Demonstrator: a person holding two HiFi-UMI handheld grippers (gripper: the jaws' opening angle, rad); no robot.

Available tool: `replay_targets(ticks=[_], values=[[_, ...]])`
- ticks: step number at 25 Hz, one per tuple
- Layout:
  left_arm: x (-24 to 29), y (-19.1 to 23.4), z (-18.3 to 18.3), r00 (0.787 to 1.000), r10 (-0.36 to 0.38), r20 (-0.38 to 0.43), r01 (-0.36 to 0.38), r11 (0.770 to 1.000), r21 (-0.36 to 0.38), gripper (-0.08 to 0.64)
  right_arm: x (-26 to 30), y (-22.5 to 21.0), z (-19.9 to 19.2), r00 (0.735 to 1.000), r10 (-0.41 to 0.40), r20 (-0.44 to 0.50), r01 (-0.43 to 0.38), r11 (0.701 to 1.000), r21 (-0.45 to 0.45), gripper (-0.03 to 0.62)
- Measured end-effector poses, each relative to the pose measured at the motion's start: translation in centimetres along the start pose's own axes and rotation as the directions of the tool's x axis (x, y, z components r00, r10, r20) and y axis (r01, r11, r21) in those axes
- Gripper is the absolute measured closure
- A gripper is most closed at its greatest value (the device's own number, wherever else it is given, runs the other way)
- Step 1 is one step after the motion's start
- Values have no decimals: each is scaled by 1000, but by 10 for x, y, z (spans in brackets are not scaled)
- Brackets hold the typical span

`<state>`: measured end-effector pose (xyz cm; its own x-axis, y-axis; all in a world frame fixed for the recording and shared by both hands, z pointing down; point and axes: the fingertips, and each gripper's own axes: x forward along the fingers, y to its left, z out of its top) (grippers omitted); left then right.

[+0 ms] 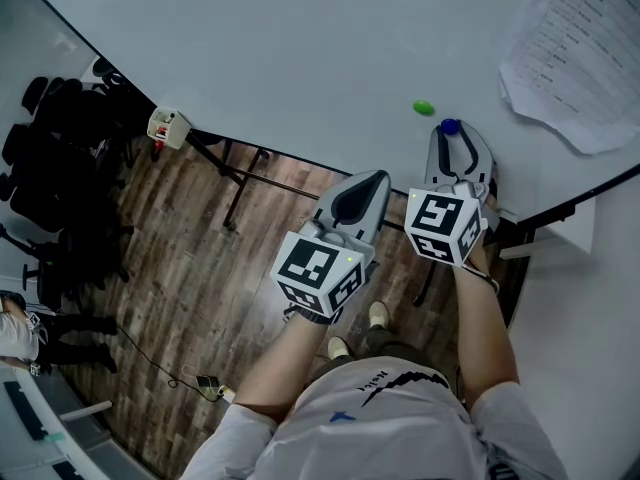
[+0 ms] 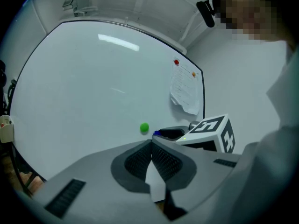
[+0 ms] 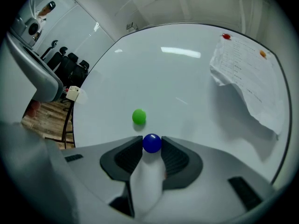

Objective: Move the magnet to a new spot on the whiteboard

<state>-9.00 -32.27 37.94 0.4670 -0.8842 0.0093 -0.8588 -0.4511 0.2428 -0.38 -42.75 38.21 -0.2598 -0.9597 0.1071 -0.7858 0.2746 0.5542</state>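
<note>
Your left gripper [image 2: 151, 144] hangs short of the board [image 1: 300, 58], jaws pressed together, nothing between them. Green magnet [image 3: 139, 116] sits on the board, just beyond your right gripper [image 1: 452, 136]. Right jaws pinch the blue magnet [image 3: 152, 143] at their tips, low on the board. Papers [image 1: 575, 58] far right.

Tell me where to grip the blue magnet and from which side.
Grip the blue magnet across its round sides, coming square onto the whiteboard, one jaw each side. It is a small smooth knob standing off the flat board, so only its flanks give purchase. The right gripper clamps it so.
</note>
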Motion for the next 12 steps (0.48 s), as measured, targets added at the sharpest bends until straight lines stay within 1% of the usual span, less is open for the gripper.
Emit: replay_targets(ticks=[5,12], values=[[-4,2,0,1000,3,1,-3,1000,-7,549,1,1,-1,999,-33,-24,32,999,-19,462],[-11,11,-1,1000,15,2,-15,1000,-18,549,2,1,-3,997,-73,-25,70,993,-99,462]])
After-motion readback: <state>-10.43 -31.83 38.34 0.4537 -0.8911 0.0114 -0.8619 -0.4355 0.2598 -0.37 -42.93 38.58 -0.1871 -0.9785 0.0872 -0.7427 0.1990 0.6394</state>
